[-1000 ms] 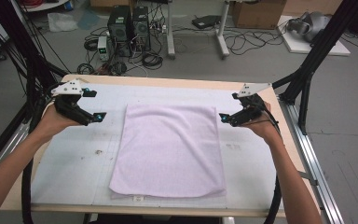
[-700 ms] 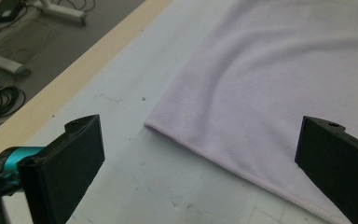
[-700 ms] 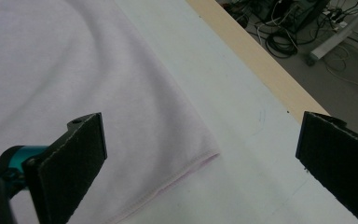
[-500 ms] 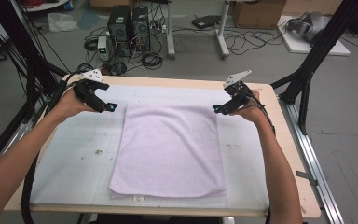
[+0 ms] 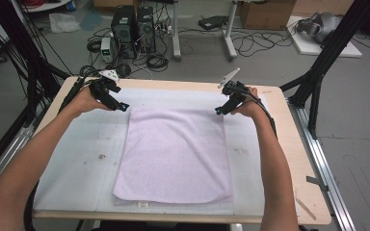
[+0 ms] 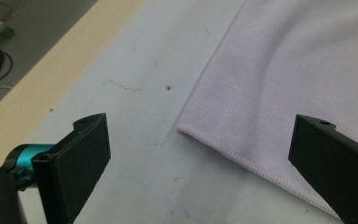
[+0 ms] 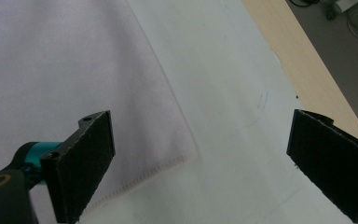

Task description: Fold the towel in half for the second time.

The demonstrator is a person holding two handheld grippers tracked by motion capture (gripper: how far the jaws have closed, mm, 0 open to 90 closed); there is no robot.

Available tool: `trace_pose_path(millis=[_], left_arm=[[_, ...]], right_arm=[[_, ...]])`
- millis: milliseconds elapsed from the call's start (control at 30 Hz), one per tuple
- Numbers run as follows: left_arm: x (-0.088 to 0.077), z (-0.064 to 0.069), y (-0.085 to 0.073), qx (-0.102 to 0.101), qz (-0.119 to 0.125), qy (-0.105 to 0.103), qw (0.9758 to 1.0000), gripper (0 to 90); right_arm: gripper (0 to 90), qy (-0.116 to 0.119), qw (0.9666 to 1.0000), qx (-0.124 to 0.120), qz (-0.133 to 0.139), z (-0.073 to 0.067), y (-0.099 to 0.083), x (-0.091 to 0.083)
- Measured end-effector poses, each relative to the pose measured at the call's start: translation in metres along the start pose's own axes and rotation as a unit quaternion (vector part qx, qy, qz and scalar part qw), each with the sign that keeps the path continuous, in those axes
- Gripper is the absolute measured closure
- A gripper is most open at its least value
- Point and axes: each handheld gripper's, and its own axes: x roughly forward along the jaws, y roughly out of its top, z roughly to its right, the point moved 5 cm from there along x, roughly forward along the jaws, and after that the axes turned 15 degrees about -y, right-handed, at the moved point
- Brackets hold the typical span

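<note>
A pale lilac towel point(image 5: 176, 149) lies flat on the white mat point(image 5: 77, 159). My left gripper point(image 5: 119, 107) hangs just over the towel's far left corner, tilted down. In the left gripper view the gripper point(image 6: 200, 126) is open, and the hemmed corner of the towel point(image 6: 284, 70) lies below between the jaws, untouched. My right gripper point(image 5: 220, 111) hovers at the far right corner. In the right gripper view the gripper point(image 7: 201, 119) stands wide, its jaws have just been closing a little, and the corner of the towel point(image 7: 51, 60) lies under the gap without contact.
The mat covers most of a wooden table point(image 5: 294, 144); bare wood shows along its right side and far edge. A small wooden stick point(image 5: 304, 208) lies at the front right. Black frame legs point(image 5: 325, 57) flank the table. Computer towers point(image 5: 135, 24) and cables sit on the floor beyond.
Both hands have moved away from me and inward, from beside the towel to its two far corners, and have sunk toward the mat.
</note>
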Motion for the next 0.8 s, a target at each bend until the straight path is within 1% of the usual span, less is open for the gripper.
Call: trace_pose_path(millis=[33, 67, 133, 167, 200, 233, 267, 300, 333, 367, 400, 433, 467, 500, 533, 567, 633, 667, 700, 733, 767, 800], left_arm=[[0.003, -0.001, -0.001, -0.006, -0.003, 0.000, 1.0000, 5.9], [0.007, -0.002, -0.001, -0.007, -0.009, 0.004, 0.9999, 5.9], [0.013, -0.004, -0.002, -0.017, -0.023, 0.002, 0.9996, 6.2], [0.015, -0.005, 0.000, -0.023, -0.021, 0.003, 0.9995, 6.3], [0.016, -0.006, 0.001, -0.026, -0.023, 0.004, 0.9994, 6.6], [0.019, -0.006, 0.004, -0.027, -0.020, 0.000, 0.9994, 7.0], [0.021, -0.007, 0.005, -0.028, -0.022, -0.002, 0.9994, 7.7], [0.024, -0.007, 0.006, -0.031, -0.030, -0.004, 0.9990, 8.2], [0.027, -0.009, 0.007, -0.034, -0.035, -0.007, 0.9988, 8.3], [0.028, -0.010, 0.008, -0.036, -0.037, -0.005, 0.9986, 9.2], [0.029, -0.012, 0.008, -0.039, -0.038, -0.002, 0.9985, 10.1], [0.031, -0.012, 0.009, -0.042, -0.033, -0.001, 0.9986, 10.6], [0.032, -0.014, 0.008, -0.040, -0.034, -0.002, 0.9986, 11.2], [0.033, -0.014, 0.007, -0.041, -0.040, 0.000, 0.9984, 13.3], [0.035, -0.015, 0.005, -0.042, -0.042, -0.002, 0.9982, 15.0], [0.037, -0.015, 0.003, -0.047, -0.048, -0.006, 0.9977, 15.3], [0.040, -0.015, 0.001, -0.051, -0.056, -0.009, 0.9971, 15.5], [0.042, -0.016, 0.001, -0.051, -0.056, -0.008, 0.9971, 15.8], [0.042, -0.016, 0.002, -0.053, -0.054, -0.010, 0.9970, 16.4], [0.043, -0.016, 0.002, -0.054, -0.052, -0.011, 0.9971, 17.5], [0.045, -0.015, 0.002, -0.055, -0.053, -0.012, 0.9970, 18.7], [0.047, -0.016, 0.002, -0.053, -0.055, -0.014, 0.9969, 19.4]], right_arm=[[12.2, 0.008, 1.0000, 0.005, 0.001, -0.001, 0.002, 0.002], [13.4, 0.013, 0.9999, 0.005, 0.000, -0.002, 0.001, 0.005], [13.7, 0.010, 0.9998, -0.002, -0.017, -0.004, -0.001, 0.011], [15.4, 0.013, 0.9994, -0.007, -0.031, -0.005, -0.004, 0.015], [15.5, 0.015, 0.9991, -0.009, -0.038, -0.006, -0.006, 0.017], [15.9, 0.014, 0.9991, -0.008, -0.040, -0.007, -0.006, 0.018], [18.8, 0.016, 0.9990, -0.005, -0.042, -0.007, -0.007, 0.020], [20.5, 0.022, 0.9988, -0.005, -0.043, -0.007, -0.007, 0.021], [20.9, 0.020, 0.9987, -0.006, -0.046, -0.007, -0.008, 0.022], [22.7, 0.018, 0.9987, -0.005, -0.048, -0.006, -0.008, 0.024], [27.4, 0.023, 0.9984, -0.005, -0.051, -0.006, -0.009, 0.024], [29.1, 0.024, 0.9983, -0.005, -0.054, -0.006, -0.010, 0.025], [30.1, 0.022, 0.9981, -0.004, -0.057, -0.005, -0.010, 0.026], [32.5, 0.027, 0.9978, 0.008, -0.060, -0.006, -0.011, 0.026], [35.5, 0.025, 0.9979, 0.006, -0.059, -0.005, -0.011, 0.027], [37.9, 0.025, 0.9979, 0.007, -0.060, -0.005, -0.011, 0.028], [42.2, 0.027, 0.9972, 0.013, -0.069, -0.005, -0.013, 0.030], [45.7, 0.028, 0.9969, 0.016, -0.073, -0.006, -0.014, 0.032], [48.3, 0.034, 0.9966, 0.016, -0.074, -0.006, -0.014, 0.033], [49.5, 0.034, 0.9960, 0.020, -0.079, -0.007, -0.015, 0.033], [51.4, 0.033, 0.9960, 0.018, -0.081, -0.006, -0.016, 0.035], [54.6, 0.035, 0.9956, 0.022, -0.085, -0.007, -0.017, 0.035]])
